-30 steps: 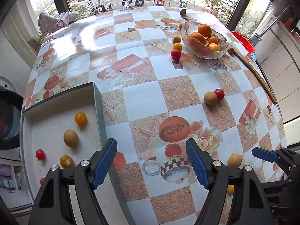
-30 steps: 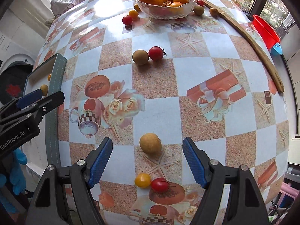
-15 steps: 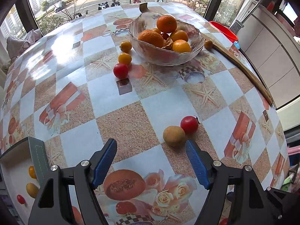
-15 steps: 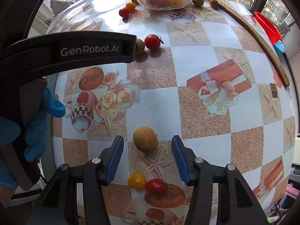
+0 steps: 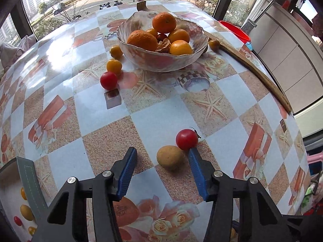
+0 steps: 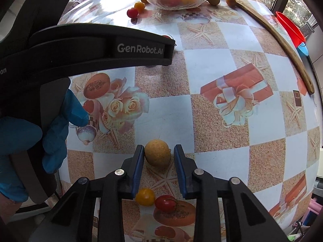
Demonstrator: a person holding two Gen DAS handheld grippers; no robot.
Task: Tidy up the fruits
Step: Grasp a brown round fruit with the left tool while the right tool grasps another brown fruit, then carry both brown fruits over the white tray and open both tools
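The right tool [image 6: 159,162] stands low over the table [image 6: 212,64] with its blue pads drawn in narrow on either side of a tan, egg-shaped fruit [image 6: 157,152]; whether the pads already press its skin or sit just clear of it is hard to tell from this angle. That straddling pose suggests a pick about to be made. The left tool [image 5: 162,169] is held wide, its right pad just beside a second tan fruit [image 5: 170,157] and a red cherry tomato [image 5: 186,139] that touch each other, so it seems lined up to take one of that pair. In the right wrist view the left tool's black body crosses the frame, held by a blue-gloved hand [image 6: 58,129].

Counting loose fruit in the right wrist view: behind the right tool's pads lie one yellow cherry tomato [image 6: 145,196] and one red one [image 6: 165,202], side by side. By the glass bowl [image 5: 161,60], on its left, sit two yellow tomatoes [image 5: 114,66] and one red [image 5: 108,80]; a brownish fruit [image 5: 214,44] rests on its right by the wooden table edge. The bowl holds at least four oranges [image 5: 164,22]. At the lower left a grey-rimmed tray [image 5: 30,181] holds at least four small fruits, yellow and red, likely the sorting place
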